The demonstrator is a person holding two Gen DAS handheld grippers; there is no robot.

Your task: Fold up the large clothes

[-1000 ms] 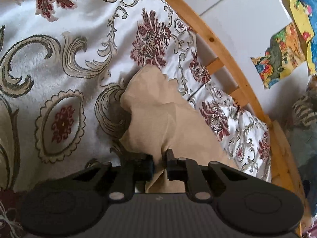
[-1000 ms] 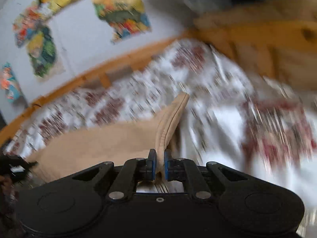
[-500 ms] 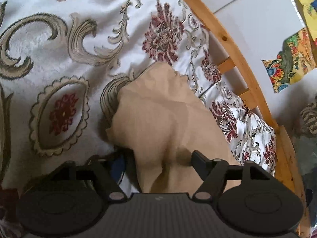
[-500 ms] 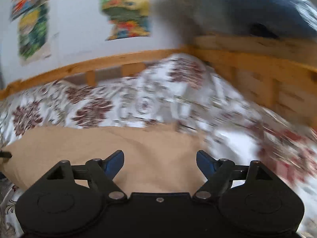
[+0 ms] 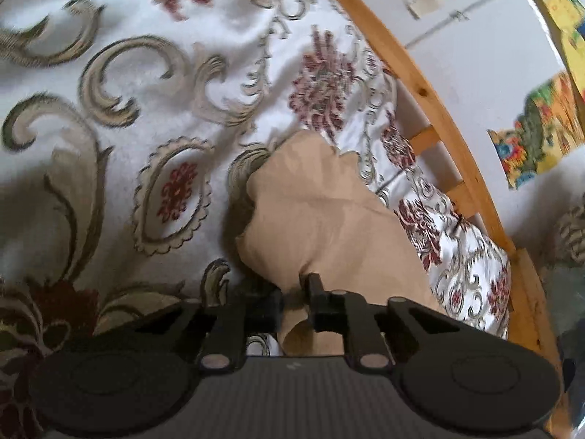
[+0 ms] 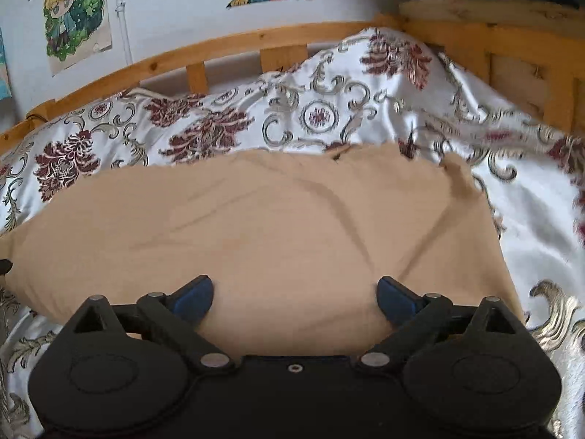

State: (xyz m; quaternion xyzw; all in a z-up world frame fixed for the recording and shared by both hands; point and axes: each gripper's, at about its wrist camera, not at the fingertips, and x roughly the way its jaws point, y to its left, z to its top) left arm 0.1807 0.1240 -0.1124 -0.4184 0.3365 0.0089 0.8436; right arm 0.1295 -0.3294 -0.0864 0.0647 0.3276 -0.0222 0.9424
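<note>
A tan garment (image 6: 278, 234) lies spread flat on the floral bedspread (image 6: 321, 117). In the left wrist view the same tan garment (image 5: 321, 219) is bunched and runs away to the right. My left gripper (image 5: 295, 296) is shut on a fold of its near edge. My right gripper (image 6: 294, 298) is open and empty, its blue-padded fingers (image 6: 195, 294) spread wide just above the near edge of the cloth.
A wooden bed rail (image 6: 226, 51) runs along the far side, with a white wall and colourful posters (image 6: 76, 11) behind it. A wooden headboard (image 6: 512, 47) stands at the right. The patterned bedspread (image 5: 128, 128) stretches left of the garment.
My left gripper opened half a second ago and has shut again on the cloth. My right gripper let go of the tan edge and now stands open over the flat garment.
</note>
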